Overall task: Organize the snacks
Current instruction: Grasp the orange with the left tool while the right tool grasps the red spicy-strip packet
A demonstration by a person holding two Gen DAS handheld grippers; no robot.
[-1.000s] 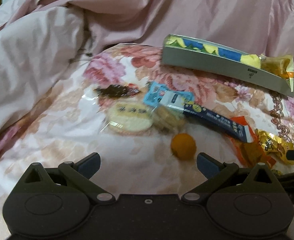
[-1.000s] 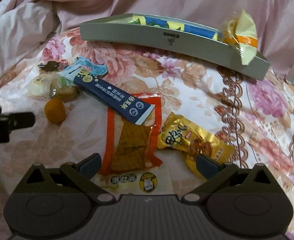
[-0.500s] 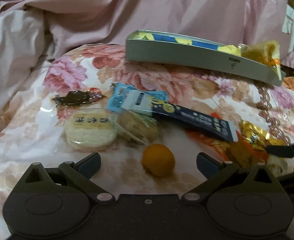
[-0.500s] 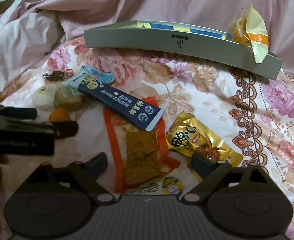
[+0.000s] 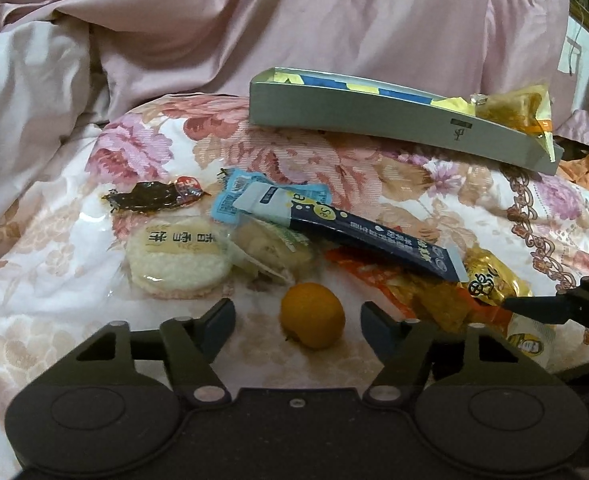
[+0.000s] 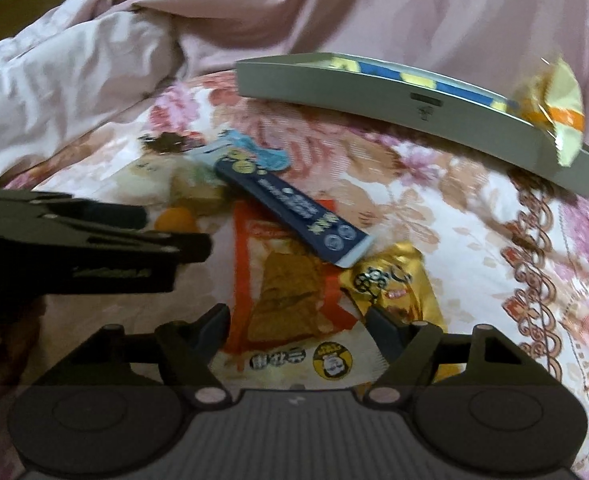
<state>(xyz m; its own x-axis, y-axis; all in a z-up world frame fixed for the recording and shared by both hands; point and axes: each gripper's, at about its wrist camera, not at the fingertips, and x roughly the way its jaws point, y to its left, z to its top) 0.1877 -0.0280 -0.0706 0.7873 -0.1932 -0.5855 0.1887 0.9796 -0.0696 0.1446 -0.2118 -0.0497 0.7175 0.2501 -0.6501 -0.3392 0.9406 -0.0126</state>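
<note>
Down at the bottom of the left wrist view, the left gripper (image 5: 296,318) is hanging with its jaws spread wide and nothing between the pads, and a small orange fruit (image 5: 312,316) is sitting on the floral bedspread (image 5: 54,280) right in that gap, touching neither finger. Just above it, around the middle of the frame, the loose snacks are lying in a heap: a round rice cracker (image 5: 178,260) in clear wrap, a pale cookie pack (image 5: 270,248) touching its right side, a dark blue stick packet (image 5: 358,232) leaning across both that and a light blue packet (image 5: 230,200), plus a dark brown candy wrapper (image 5: 150,198) a bit to the upper left. Over in the right wrist view, the right gripper (image 6: 296,326) is also sitting released, both fingers straddling an orange-edged tofu snack pack (image 6: 286,300), with a gold packet (image 6: 390,284) touching its right finger, not clamped on anything. In the upper right of both frames, a grey tray (image 5: 374,116) is resting on the bedspread, well apart from the pile, with 1 yellow snack bag (image 5: 514,108) poking out of its right end. Pink bedding (image 5: 294,20) is bunching up behind everything.
</note>
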